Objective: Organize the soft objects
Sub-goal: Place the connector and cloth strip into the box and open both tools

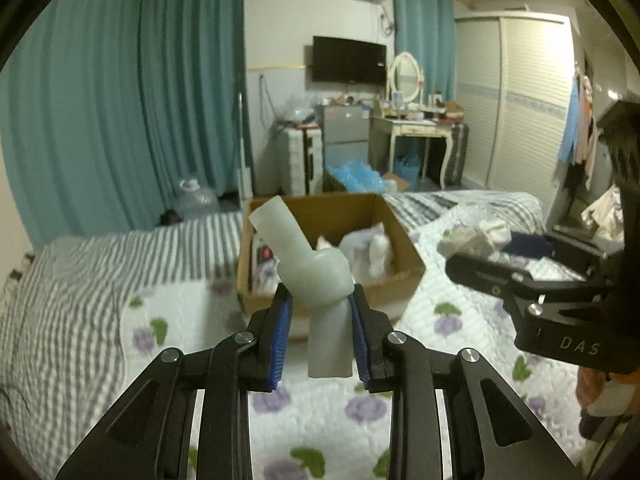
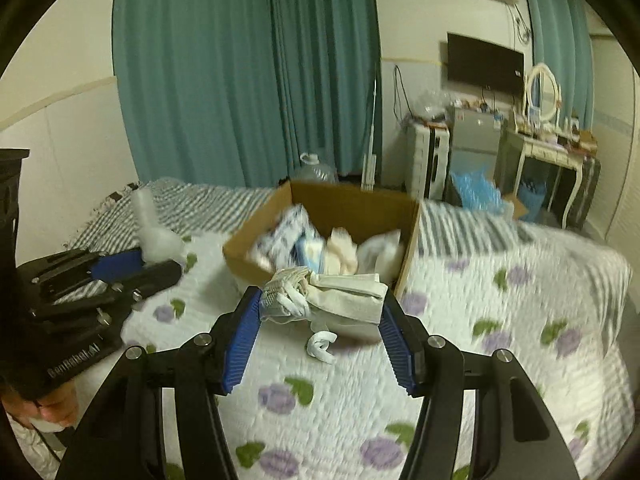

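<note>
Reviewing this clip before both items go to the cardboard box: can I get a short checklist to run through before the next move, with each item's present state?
1. Left gripper shut on the knotted white tube: ok.
2. Right gripper shut on the cloth bundle: ok, pads press both its ends.
3. Cardboard box open on top: ok.
4. Room left in the box: ok, packets and white items sit low, below its rim.
5. Loose white loop hanging under the bundle, may snag or drop: not ok.
6. Grippers apart from each other: ok.
</note>
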Action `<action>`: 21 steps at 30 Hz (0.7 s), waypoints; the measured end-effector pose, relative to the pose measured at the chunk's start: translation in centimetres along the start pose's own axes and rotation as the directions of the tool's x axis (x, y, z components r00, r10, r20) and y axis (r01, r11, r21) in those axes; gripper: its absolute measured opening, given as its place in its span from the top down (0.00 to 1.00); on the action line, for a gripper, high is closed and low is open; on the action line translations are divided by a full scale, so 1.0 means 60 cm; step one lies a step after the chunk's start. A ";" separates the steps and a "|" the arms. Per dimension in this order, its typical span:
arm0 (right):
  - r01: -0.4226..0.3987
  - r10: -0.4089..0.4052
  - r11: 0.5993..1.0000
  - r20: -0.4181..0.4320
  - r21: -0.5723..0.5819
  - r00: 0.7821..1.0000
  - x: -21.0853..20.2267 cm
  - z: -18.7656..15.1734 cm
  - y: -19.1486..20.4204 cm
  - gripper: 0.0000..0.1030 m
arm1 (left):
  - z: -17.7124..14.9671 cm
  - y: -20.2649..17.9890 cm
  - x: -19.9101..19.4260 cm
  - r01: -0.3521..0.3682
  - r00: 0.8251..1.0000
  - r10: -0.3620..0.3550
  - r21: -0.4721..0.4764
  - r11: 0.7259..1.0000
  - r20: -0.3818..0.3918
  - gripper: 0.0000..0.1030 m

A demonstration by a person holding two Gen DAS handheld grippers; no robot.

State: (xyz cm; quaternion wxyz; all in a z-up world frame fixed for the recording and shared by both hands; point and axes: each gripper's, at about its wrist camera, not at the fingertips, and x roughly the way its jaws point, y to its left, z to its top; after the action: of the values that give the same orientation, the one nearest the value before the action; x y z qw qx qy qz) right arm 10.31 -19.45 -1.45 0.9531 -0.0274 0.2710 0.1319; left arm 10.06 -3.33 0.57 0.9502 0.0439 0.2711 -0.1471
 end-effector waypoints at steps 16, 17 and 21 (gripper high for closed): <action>-0.011 0.014 0.998 -0.038 0.066 0.999 0.239 0.116 -0.113 0.43 | 0.062 0.016 0.261 -0.062 0.994 0.065 0.042 0.997 -0.085 0.62; -0.008 0.012 0.997 -0.048 0.078 0.999 0.257 0.115 -0.122 0.43 | 0.060 0.020 0.277 -0.061 0.993 0.063 0.032 0.998 -0.096 0.60; -0.014 0.024 0.993 -0.084 0.119 0.996 0.309 0.106 -0.145 0.24 | 0.058 0.029 0.305 -0.034 0.994 0.033 -0.010 0.999 -0.102 0.26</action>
State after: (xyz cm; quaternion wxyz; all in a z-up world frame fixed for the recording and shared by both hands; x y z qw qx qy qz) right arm 31.03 -22.63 -5.94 0.9392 0.0260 0.3193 0.1233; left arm 27.17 -6.91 -6.16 0.9377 0.0504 0.3195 -0.1269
